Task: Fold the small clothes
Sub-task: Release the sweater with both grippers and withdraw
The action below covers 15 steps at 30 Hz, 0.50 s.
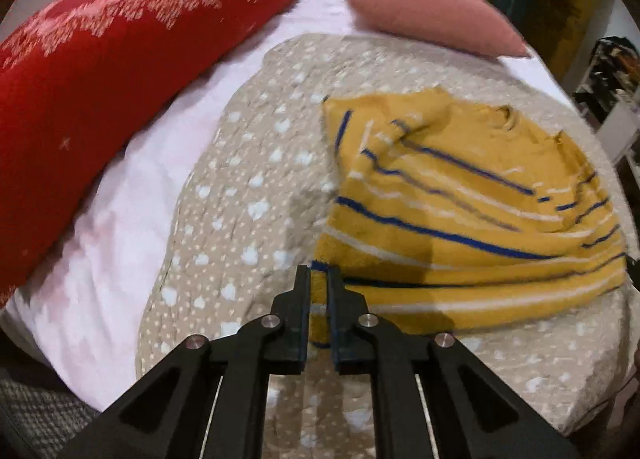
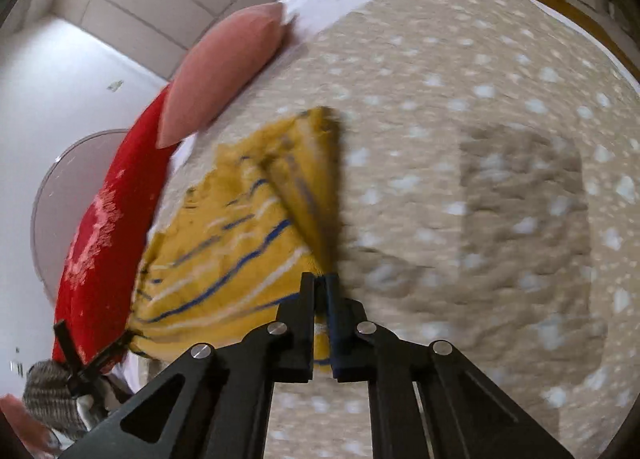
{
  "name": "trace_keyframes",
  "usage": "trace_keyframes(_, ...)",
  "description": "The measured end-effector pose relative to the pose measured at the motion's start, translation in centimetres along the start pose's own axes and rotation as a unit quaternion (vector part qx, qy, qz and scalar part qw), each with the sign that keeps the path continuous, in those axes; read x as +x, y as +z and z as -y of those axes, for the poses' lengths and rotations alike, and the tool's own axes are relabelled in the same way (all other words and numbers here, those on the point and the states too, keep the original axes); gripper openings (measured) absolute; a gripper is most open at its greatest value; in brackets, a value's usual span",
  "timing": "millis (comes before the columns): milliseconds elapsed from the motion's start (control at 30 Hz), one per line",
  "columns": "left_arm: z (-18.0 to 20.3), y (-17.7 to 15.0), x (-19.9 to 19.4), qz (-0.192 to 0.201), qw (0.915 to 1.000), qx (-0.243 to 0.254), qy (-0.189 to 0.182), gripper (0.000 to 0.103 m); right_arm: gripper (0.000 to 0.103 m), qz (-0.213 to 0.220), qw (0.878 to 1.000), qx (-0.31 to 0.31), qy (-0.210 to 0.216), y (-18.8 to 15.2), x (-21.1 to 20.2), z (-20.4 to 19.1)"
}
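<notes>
Mustard top (image 1: 460,219), blue-white stripes; beige quilt (image 1: 248,187), seemingly white-dotted.

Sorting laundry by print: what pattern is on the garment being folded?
Mustard yellow garment with thin blue and white stripes; clearest in the left wrist view.

left gripper (image 1: 319,279): showing matte black angular linkage arms at lower centre; four silver round screws gleaming | right gripper (image 2: 320,285): showing identical black arms; blue-edged finger pads; triangular cut-outs

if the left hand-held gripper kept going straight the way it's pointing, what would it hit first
The yellow striped garment already pinched in the left hand-held gripper; beyond it, probably the dotted beige blanket, though depth is unclear.
</notes>
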State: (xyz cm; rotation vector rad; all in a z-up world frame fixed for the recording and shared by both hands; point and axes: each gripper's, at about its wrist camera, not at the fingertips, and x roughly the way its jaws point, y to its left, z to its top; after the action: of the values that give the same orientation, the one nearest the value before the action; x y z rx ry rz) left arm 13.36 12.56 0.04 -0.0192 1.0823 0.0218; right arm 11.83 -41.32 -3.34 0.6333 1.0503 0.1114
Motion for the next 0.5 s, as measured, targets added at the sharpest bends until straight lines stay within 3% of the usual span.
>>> trace_keyframes(33, -0.1, -0.2, 0.3, -0.003, 1.0000, -0.004, 0.008, 0.011, 0.007, -0.004, 1.000, -0.002, -0.020, -0.2, 0.2, 0.4)
trace_keyframes(100, -0.8, -0.8, 0.8, -0.012, 0.9991, -0.021, 0.035, 0.011, 0.007, 0.006, 1.000, 0.011, -0.011, -0.7, -0.6, 1.5)
trace_keyframes(200, -2.2, -1.6, -0.3, -0.008, 0.9987, -0.050, 0.007, 0.011, 0.010, 0.044, 0.999, -0.015, -0.025, -0.8, -3.2, 0.4)
trace_keyframes(267, -2.2, -2.2, -2.3, 0.021, 0.9985, -0.050, 0.002, 0.017, 0.010, 0.061, 0.997, -0.048, -0.025, -0.6, -4.5, -1.5)
trace_keyframes(333, -1.6, -2.8, -4.0, 0.049, 0.9976, -0.048, -0.001, 0.035, 0.014, 0.078, 0.993, -0.090, -0.010, -0.3, -4.9, -4.4)
trace_keyframes(400, -0.6, -3.4, -5.6, 0.077, 0.9960, -0.045, -0.006, 0.043, 0.038, 0.086, 0.988, -0.128, 0.001, -0.1, -4.2, -7.9)
trace_keyframes(500, 1.0, -4.3, -7.3, 0.107, 0.9937, -0.033, -0.011, 0.045, 0.059, 0.089, 0.982, -0.163, -0.009, 0.0, -1.9, -11.3)
